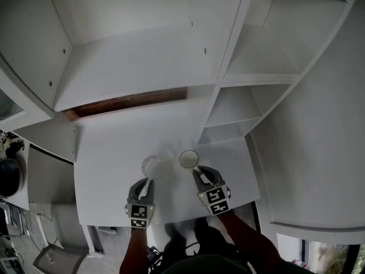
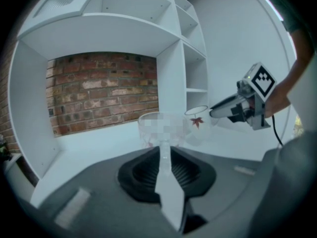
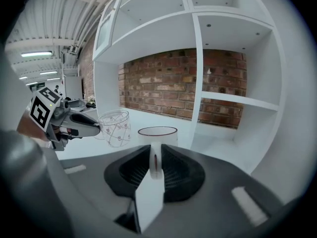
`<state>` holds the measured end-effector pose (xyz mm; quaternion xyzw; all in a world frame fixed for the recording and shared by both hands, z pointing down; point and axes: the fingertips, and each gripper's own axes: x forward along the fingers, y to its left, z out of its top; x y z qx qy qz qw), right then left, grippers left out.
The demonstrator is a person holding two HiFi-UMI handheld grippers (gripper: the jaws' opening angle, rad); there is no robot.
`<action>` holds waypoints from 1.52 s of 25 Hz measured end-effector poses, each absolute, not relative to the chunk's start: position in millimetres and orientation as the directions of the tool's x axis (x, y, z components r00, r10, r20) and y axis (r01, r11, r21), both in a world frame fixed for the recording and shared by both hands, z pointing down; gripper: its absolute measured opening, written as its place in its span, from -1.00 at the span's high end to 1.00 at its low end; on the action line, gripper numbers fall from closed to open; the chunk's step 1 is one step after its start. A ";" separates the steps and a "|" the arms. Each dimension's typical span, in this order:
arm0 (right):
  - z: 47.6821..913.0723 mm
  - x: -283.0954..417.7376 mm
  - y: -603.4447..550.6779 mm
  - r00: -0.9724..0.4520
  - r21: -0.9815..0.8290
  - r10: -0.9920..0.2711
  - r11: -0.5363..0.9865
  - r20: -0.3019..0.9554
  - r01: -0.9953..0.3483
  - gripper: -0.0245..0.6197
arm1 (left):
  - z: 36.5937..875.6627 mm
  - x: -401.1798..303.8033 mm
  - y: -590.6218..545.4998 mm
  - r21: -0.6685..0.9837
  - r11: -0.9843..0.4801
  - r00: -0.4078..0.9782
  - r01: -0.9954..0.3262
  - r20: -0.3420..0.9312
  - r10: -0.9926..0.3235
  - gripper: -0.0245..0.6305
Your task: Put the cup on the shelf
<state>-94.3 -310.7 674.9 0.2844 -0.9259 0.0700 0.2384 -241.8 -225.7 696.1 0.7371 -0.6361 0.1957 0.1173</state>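
Clear patterned glass cup (image 1: 152,166) was clenched in left tool (image 1: 147,182), round white mug (image 1: 189,159) in right tool (image 1: 198,174), over smooth white tabletop (image 1: 111,158).

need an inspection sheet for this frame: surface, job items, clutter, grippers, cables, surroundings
Surface: white desk, carrying only two cups.
Job's things: clear cup at left, white cup with a dark rim and a red leaf print at right; side by side, not touching.
Clutter: nothing seen on the desk.
Grippers: left gripper fingers shut on the clear cup's handle; right gripper fingers shut on the white cup's handle.
Cables: thin dark cable hanging under the right gripper.
Surroundings: white shelf unit, visible compartments bare; brick wall behind; dark gear past the desk's left edge.
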 end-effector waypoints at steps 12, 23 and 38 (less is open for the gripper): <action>596.6 -81.2 -324.1 -0.729 0.053 -0.571 0.799 0.377 -0.599 0.71 | 633.5 -237.3 -241.3 -0.124 -0.198 0.142 -0.972 0.355 -0.924 0.77; 513.2 -51.0 -338.7 -0.712 0.106 -0.650 0.754 0.265 -0.649 0.71 | 592.8 -221.2 -246.3 -0.154 -0.228 0.174 -0.962 0.300 -0.938 0.77; 402.9 -6.2 -353.5 -0.674 0.175 -0.729 0.684 0.120 -0.708 0.71 | 552.3 -197.1 -259.2 -0.165 -0.256 0.217 -0.953 0.221 -0.951 0.77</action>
